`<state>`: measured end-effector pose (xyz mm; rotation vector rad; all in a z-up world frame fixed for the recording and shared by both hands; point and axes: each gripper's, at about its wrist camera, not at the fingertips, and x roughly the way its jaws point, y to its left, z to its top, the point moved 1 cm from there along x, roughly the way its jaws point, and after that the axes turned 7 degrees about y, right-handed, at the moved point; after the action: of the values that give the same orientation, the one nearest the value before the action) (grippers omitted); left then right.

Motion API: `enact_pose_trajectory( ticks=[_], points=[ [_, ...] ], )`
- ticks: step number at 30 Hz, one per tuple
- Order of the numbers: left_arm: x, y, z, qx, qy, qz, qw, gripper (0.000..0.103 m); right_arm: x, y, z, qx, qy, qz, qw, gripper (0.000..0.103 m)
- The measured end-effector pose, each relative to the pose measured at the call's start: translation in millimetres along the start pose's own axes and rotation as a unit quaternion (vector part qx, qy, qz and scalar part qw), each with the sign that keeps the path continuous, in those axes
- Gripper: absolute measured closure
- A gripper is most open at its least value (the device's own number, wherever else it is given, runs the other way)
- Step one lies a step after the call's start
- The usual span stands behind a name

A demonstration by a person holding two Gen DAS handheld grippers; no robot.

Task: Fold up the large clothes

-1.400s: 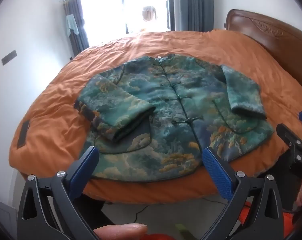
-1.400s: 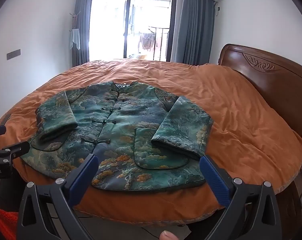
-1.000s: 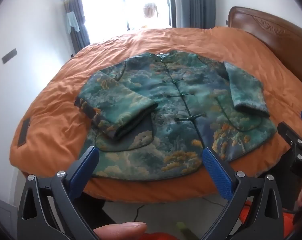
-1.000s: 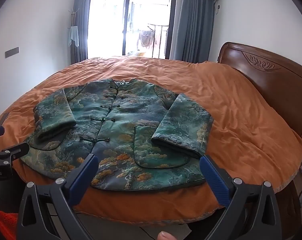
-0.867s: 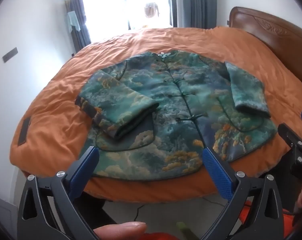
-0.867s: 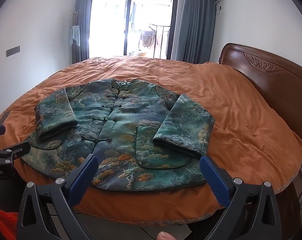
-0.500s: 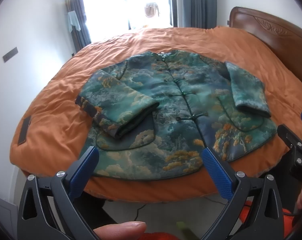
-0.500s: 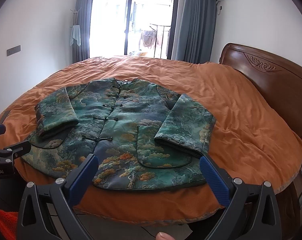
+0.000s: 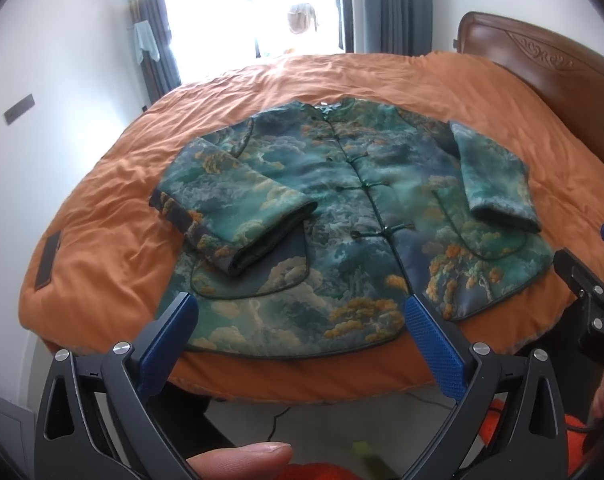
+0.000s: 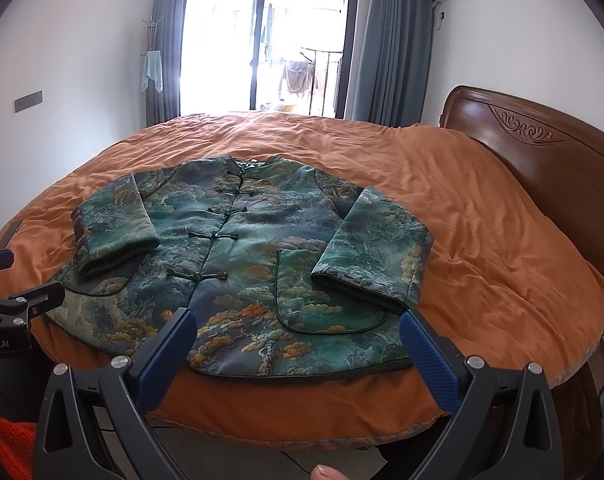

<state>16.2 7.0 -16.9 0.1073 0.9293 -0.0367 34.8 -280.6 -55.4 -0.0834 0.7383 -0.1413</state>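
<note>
Both grippers, left gripper [image 9: 298,320] and right gripper [image 10: 298,338], I hold wide and empty short of the hem; quilted jacket [image 10: 242,256] lies flat, cuffs inward, ready for folding.

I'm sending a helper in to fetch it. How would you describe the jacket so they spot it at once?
Look at the big bed with the orange duvet and carved wooden headboard. The jacket lies flat on the duvet near its front edge. It is the only garment there: green, printed with clouds and orange trees, knot buttons down the front, both sleeves folded inward.
</note>
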Motion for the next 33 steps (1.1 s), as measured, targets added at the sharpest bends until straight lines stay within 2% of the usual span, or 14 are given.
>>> enact_pose_trajectory(
  ticks=[33],
  points=[
    [1.1, 1.9, -7.0, 0.003, -0.001, 0.001, 1.0000, 0.000, 2.2, 5.3, -3.9, -0.003, 0.004, 0.003, 1.000, 0.000]
  ],
)
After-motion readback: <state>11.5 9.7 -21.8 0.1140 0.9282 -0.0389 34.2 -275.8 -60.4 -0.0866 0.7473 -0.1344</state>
